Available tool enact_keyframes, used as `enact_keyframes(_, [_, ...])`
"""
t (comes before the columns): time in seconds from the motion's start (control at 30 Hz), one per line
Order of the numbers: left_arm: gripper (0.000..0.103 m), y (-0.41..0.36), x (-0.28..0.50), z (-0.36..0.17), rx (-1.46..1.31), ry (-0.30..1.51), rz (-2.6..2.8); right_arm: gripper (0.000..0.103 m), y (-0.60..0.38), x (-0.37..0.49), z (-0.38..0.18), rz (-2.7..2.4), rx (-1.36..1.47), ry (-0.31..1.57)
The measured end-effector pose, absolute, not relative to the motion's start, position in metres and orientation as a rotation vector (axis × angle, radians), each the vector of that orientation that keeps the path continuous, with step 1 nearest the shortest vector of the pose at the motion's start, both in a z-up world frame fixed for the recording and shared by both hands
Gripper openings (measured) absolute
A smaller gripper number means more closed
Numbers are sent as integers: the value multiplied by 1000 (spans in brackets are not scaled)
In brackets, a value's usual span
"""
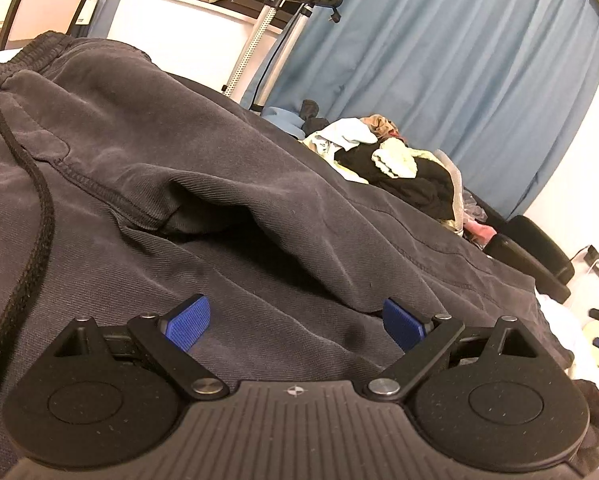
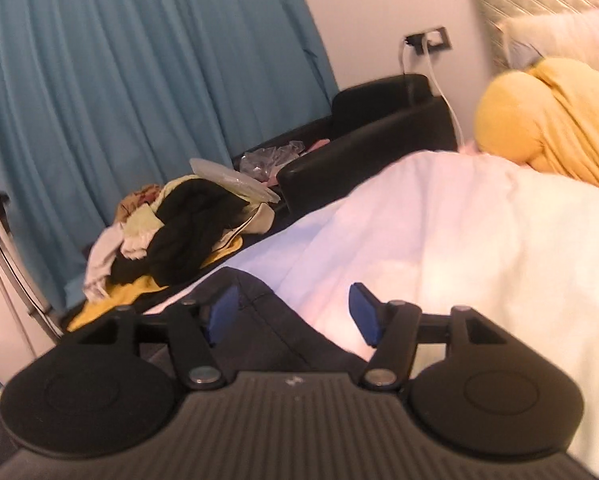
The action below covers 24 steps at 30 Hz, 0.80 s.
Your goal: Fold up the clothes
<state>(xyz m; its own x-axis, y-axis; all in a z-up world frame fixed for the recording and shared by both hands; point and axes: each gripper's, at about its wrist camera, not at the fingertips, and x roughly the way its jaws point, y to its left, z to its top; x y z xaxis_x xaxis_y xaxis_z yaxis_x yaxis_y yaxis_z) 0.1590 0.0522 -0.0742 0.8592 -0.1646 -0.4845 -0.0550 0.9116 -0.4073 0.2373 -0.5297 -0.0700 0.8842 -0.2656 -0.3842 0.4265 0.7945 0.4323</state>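
Note:
Dark grey sweatpants (image 1: 227, 184) with a black drawstring (image 1: 39, 216) and an elastic waistband lie spread on the bed and fill the left wrist view. My left gripper (image 1: 295, 322) is open, its blue pads (image 1: 189, 322) low over the fabric, with a fold of cloth between the jaws. In the right wrist view a dark corner of the sweatpants (image 2: 267, 320) lies on the white sheet (image 2: 439, 232). My right gripper (image 2: 295, 312) is open, with that corner between its jaws.
A pile of unfolded clothes (image 1: 399, 164) lies at the bed's far side, also in the right wrist view (image 2: 171, 232). Behind it are blue curtains (image 1: 459, 60) and a black armchair (image 2: 379, 132). A yellow pillow (image 2: 547, 128) sits at the bed's head.

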Motion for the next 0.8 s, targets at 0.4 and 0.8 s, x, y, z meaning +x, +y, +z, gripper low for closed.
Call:
enact_keyframes(0.4, [95, 65, 143, -59, -473, 553, -35, 50, -517, 228, -113, -246, 975, 564])
enact_keyframes(0.8, [95, 57, 150, -59, -390, 528, -29, 2, -531, 225, -61, -240, 872, 306])
